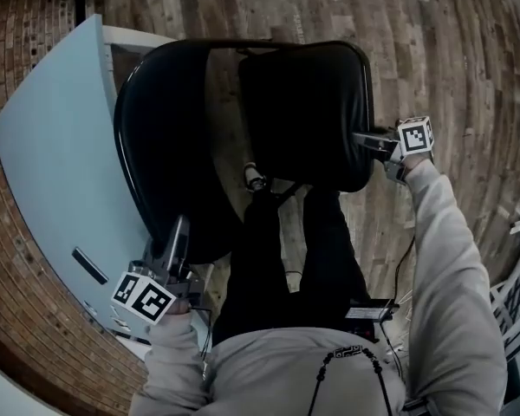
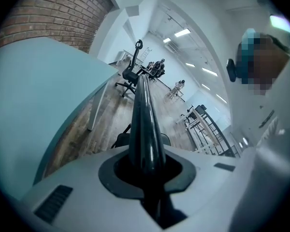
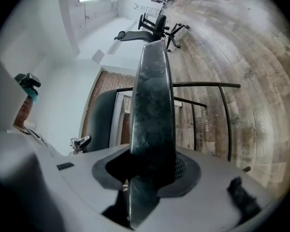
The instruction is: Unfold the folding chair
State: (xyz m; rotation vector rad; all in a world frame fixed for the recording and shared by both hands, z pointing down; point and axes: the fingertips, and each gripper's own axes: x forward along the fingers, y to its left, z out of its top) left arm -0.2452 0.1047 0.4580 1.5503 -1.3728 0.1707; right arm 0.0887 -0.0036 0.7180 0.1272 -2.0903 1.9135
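- Two claws on the chair (image 1: 273, 141) at once; it stands on the wood floor (image 1: 433, 42) right in front of my legs, with the table (image 1: 52, 163) just beside it on my left
- Left claw (image 1: 178, 232) is pinched tight on the glossy black rim of the back (image 1: 160, 137), low on its curve
- Right claw (image 1: 367, 142) is clamped on the side edge of the seat (image 1: 312, 102), and the padded slab fills the jaws edge-on
- Looks part-open to me: seat and back stand apart at an angle, and I judge the seat isn't down and settled yet
- Risk one: that rim is smooth and round, so if I pull across it rather than along it, the left pinch could slide or twist off
- Risk two: the seat edge is thick and soft, so a quick swing could squeeze it out of the right jaws and let the seat drop
- Risk three: the back is close to the table, and pushing that way would knock the two together
- Risk four: on bare boards the legs may skid away instead of spreading
- Writing: no brand or label shows on the chair, the cubes on my claws carry only black-and-white squares, and a faint mark on the boards is too blurred to read
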